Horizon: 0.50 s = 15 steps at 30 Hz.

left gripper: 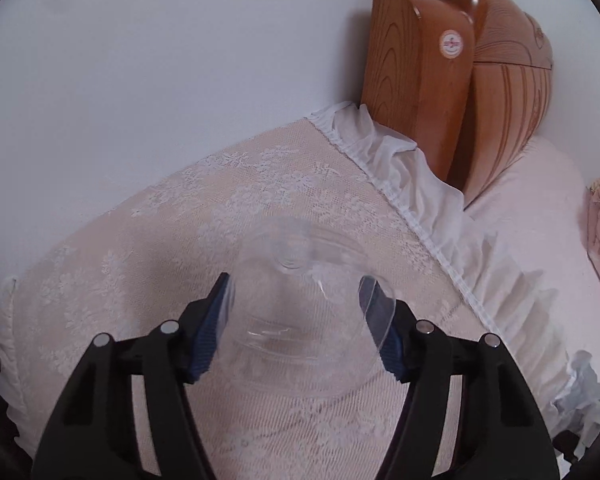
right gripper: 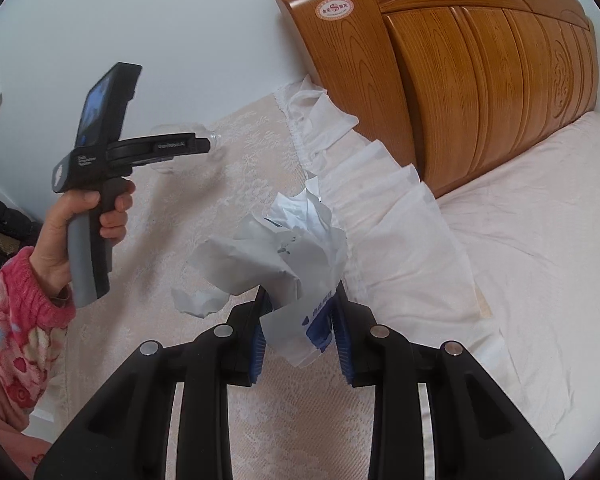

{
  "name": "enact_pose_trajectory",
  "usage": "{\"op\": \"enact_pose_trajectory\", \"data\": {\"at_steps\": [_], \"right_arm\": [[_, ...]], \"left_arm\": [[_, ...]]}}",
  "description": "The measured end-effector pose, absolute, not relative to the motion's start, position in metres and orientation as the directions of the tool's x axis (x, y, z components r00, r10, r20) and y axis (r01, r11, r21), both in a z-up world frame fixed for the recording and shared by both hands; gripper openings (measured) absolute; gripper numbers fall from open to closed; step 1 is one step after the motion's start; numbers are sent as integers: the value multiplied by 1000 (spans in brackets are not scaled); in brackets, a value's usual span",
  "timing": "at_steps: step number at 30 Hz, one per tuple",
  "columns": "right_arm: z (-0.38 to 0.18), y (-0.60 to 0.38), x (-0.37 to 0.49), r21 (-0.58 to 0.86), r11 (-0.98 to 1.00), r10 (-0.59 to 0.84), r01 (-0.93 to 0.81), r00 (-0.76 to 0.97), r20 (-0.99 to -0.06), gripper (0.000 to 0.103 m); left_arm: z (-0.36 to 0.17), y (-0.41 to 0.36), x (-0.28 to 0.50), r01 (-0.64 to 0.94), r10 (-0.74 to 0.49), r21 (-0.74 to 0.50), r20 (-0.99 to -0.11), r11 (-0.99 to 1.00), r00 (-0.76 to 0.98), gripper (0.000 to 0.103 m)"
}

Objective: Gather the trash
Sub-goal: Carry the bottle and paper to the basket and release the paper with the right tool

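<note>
Your right gripper point(right gripper: 298, 312) is clamped on the crumpled paper point(right gripper: 284, 256), lifted clear. Your left gripper point(left gripper: 296, 312) grips the clear bottle point(left gripper: 296, 280) between its pads. A paper scrap point(right gripper: 198, 300) remains, left of the right gripper.

White wall point(left gripper: 180, 60), carved wooden headboard point(right gripper: 480, 80)

The left tool point(left gripper: 296, 312) grips a clear plastic bottle point(left gripper: 296, 292) above the lace-covered surface point(left gripper: 220, 208).
</note>
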State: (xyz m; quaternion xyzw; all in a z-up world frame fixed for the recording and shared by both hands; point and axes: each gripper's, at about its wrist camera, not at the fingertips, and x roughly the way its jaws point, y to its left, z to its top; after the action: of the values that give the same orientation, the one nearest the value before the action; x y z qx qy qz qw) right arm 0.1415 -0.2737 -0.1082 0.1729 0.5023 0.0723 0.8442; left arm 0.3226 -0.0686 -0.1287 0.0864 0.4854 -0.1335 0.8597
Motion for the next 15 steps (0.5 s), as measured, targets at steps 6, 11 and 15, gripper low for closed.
{"op": "enact_pose_trajectory", "data": {"at_steps": [6,11,15], "right_arm": [[-100,-270,91,376,925,311,48,474,-824,31],[-92,-270,50,383,923,320,35,482,-816,31],[-86,-275,8,382,923,310,50,494,-813,30]], "left_arm": [[-100,-49,229,356,-193,-7,-851,934,489,63],[-81,-46,145,425,-223,-6,-858,905,463,63],[-73,-56,89,472,-275,-58,-873,880,404,63]]}}
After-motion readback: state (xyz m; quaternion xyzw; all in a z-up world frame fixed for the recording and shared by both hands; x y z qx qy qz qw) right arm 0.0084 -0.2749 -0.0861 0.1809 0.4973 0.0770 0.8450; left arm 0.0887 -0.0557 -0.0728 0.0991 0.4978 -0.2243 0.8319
